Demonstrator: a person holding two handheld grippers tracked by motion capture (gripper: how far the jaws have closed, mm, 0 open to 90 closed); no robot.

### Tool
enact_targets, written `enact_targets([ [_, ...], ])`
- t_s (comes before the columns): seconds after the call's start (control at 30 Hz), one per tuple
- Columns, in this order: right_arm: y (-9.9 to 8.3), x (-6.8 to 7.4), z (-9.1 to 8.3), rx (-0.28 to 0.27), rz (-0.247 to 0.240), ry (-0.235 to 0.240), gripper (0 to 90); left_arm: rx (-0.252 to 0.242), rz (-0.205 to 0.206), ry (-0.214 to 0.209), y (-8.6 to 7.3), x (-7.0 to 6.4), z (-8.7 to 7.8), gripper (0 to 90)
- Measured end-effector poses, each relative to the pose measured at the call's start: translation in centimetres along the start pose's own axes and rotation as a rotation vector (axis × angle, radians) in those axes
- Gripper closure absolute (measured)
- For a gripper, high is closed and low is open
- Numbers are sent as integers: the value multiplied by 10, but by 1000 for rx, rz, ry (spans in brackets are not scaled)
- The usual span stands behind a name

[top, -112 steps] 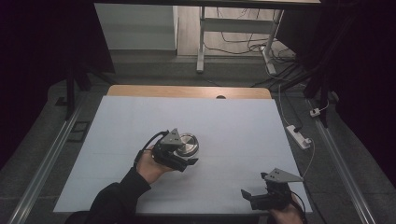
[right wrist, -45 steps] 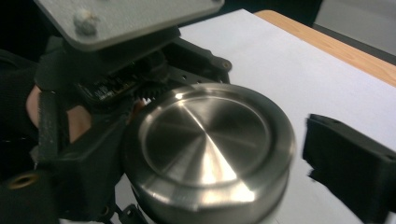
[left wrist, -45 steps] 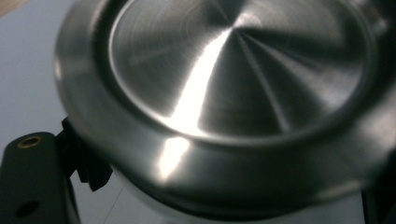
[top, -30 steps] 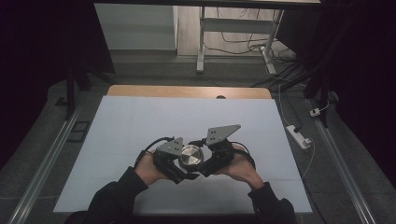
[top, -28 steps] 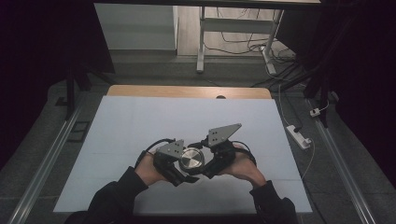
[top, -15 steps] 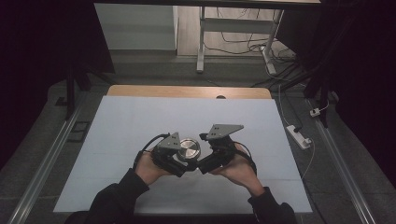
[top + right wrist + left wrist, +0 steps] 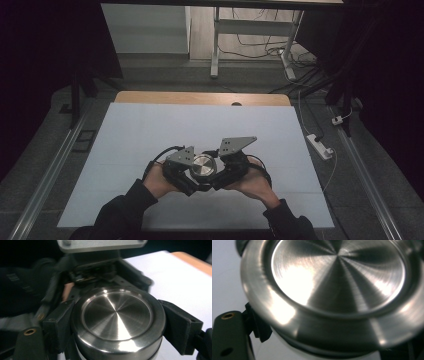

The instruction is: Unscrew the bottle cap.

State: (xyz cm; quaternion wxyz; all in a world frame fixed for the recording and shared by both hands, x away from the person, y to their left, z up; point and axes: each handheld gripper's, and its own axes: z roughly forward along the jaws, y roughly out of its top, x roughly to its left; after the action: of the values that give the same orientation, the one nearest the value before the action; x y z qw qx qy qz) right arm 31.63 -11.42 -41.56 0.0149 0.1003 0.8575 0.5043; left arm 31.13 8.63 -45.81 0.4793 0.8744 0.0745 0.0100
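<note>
A round steel container with a brushed lid (image 7: 202, 166) sits low over the white table between both hands. My left gripper (image 7: 191, 179) comes at it from the left, shut on its body; in the left gripper view the lid (image 7: 337, 282) looms very close above my left gripper (image 7: 319, 348). My right gripper (image 7: 216, 175) comes from the right. In the right gripper view its black jaws press both sides of the lid (image 7: 117, 312), so my right gripper (image 7: 117, 325) is shut on it. The left gripper's body (image 7: 92, 270) shows just behind.
The white sheet (image 7: 150, 130) covers the table, with a wooden strip (image 7: 200, 98) at the far edge. A white power strip (image 7: 320, 146) and cables lie on the floor to the right. A metal frame leg (image 7: 215, 45) stands beyond the table.
The right gripper has come from the table's front right corner to the container and closed on its lid. Over the last second both hands shifted slightly and the right gripper's plate tilted flatter.
</note>
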Motion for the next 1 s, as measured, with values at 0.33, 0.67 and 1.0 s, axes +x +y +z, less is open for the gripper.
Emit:
enact_targets([
  [0.33, -4, -3, -10, -21, -55, 245, 66, -17, 69, -114, 3, -9, 4, 149],
  [0.67, 7, 3, -11, 0, 44, -162, 45, -11, -114, 161, -2, 4, -2, 149],
  [1.0, 4, 10, 2, 2, -8, -127, 184, 6, -34, 77, 3, -2, -2, 149],
])
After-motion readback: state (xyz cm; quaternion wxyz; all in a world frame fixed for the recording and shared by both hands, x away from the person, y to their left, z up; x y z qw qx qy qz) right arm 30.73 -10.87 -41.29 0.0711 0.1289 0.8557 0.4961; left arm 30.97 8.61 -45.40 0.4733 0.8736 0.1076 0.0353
